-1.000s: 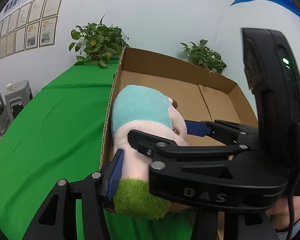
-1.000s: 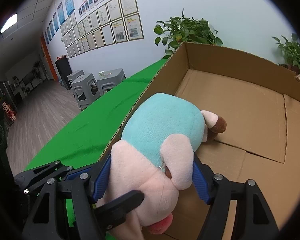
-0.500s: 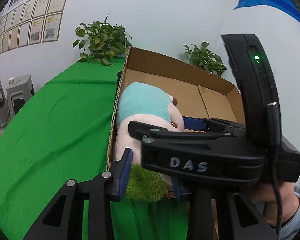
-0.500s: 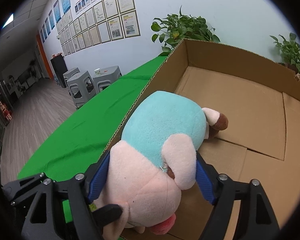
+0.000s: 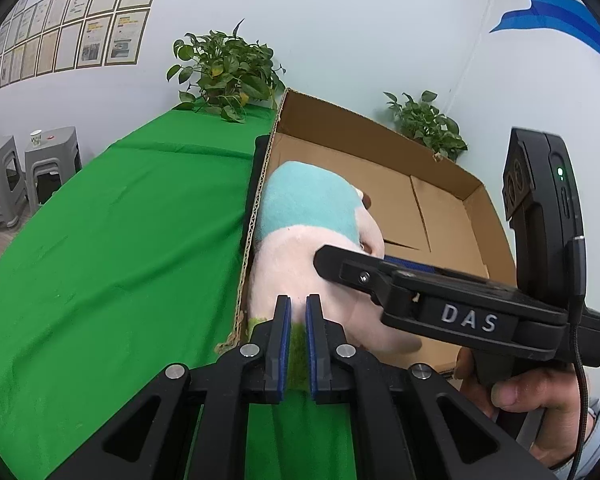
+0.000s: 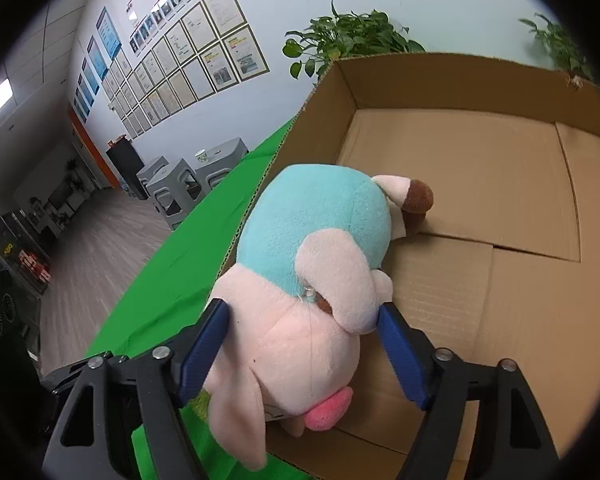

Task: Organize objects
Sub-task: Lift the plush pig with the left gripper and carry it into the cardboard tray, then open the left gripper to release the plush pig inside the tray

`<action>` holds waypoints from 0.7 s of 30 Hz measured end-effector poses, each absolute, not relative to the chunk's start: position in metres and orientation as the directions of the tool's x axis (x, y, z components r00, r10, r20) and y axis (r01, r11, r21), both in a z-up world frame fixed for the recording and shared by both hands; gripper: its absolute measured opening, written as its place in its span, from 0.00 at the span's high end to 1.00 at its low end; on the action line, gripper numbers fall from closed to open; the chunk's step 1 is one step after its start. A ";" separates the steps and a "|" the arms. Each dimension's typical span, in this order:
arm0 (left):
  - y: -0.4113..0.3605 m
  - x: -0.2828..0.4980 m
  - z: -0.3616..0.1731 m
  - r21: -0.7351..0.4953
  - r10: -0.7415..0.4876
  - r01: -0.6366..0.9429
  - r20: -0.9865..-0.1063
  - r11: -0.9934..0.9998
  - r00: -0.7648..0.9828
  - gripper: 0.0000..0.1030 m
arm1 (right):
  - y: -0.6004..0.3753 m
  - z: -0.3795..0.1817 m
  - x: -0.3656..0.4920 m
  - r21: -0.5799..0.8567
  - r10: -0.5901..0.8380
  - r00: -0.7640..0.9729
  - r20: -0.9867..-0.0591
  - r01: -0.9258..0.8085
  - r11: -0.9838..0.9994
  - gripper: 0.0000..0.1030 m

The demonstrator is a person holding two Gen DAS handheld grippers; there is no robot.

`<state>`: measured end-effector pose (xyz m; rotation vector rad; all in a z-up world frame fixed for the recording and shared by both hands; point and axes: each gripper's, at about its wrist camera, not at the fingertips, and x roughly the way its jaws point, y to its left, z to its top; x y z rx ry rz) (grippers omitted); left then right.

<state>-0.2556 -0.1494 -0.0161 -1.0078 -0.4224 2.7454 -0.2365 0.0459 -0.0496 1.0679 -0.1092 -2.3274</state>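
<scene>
Your right hand-held gripper (image 6: 302,320) holds the plush toy (image 6: 312,264) by its pink head, one blue pad (image 6: 202,346) pressed to each side, the jaws spread as wide as the head. Your left hand-held gripper (image 5: 296,320) is pinched narrow on a fuzzy green part (image 5: 298,352) at the toy's near end, its two blue pads almost meeting with only that green tuft between them. The largest thing before you is the surface (image 5: 120,240), draped in bright green cloth. On it stands an open cardboard box (image 5: 440,216), shallow and brown, its bottom flaps showing a seam. The toy lies over the box's near-left corner: its teal body (image 6: 324,220) leans against the left wall inside the box, a small pink limb tipped in brown (image 6: 414,198) rests on the box floor, and its head hangs out over the near rim, a floppy pink ear (image 6: 236,416) dangling down. In the left wrist view your right hand (image 5: 536,392) grips the black handle marked DAS just beside the toy. Two leafy potted plants (image 5: 228,72) stand behind the box against a pale wall hung with framed certificates (image 6: 188,56). Grey stools (image 5: 20,176) stand on the floor to the left.
</scene>
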 end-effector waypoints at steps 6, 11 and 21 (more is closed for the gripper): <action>-0.146 -0.245 -0.015 -0.322 0.277 -0.087 -0.608 -0.943 -0.744 0.96 | 0.042 -0.048 -0.233 0.266 -0.526 -0.547 -0.651 0.484 -0.833 0.33; -0.139 -0.247 -0.016 -0.306 0.274 -0.095 -0.616 -0.947 -0.739 0.96 | 0.045 -0.053 -0.235 0.254 -0.536 -0.564 -0.629 0.503 -0.826 0.33; -0.126 -0.228 0.002 -0.175 0.168 -0.076 -0.602 -0.982 -0.781 0.73 | 0.060 -0.040 -0.233 0.241 -0.488 -0.597 -0.637 0.447 -0.861 0.16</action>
